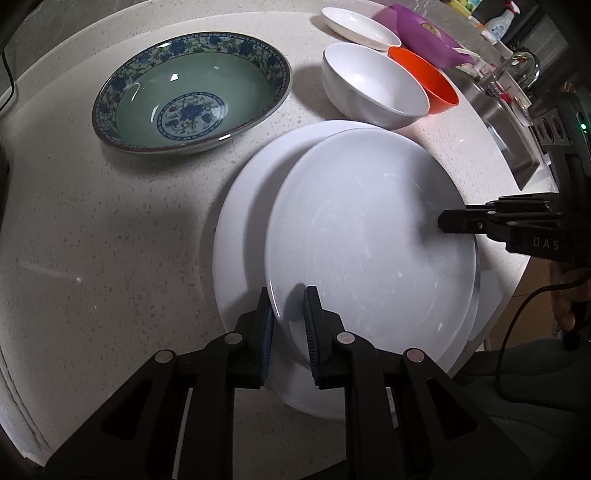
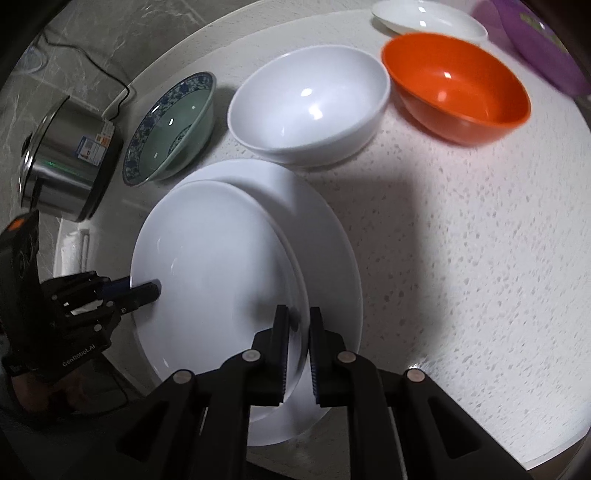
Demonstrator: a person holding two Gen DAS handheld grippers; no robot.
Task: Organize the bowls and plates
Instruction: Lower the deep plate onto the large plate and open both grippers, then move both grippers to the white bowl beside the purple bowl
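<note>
**On the tabletop edge: seat the top plate squarely**

Nearest you, the left hand-held gripper (image 1: 290, 295) and right hand-held gripper (image 2: 298, 315) each pinch the upper plate (image 1: 369, 236), lying off-centre on the larger plate (image 1: 240, 229). Centre it before releasing; beyond, the white bowl (image 1: 373, 85) and orange bowl (image 1: 424, 81) wait.

Over at the table's (image 2: 461, 258) speckled left edge sits a shiny steel cooker (image 2: 70, 162), its black cord (image 2: 107, 79) trailing off along the grey marbled wall. Far right, a steel sink (image 1: 517, 129) with a curved tap (image 1: 526, 62), a spray bottle (image 1: 500, 22) standing beyond it.
</note>
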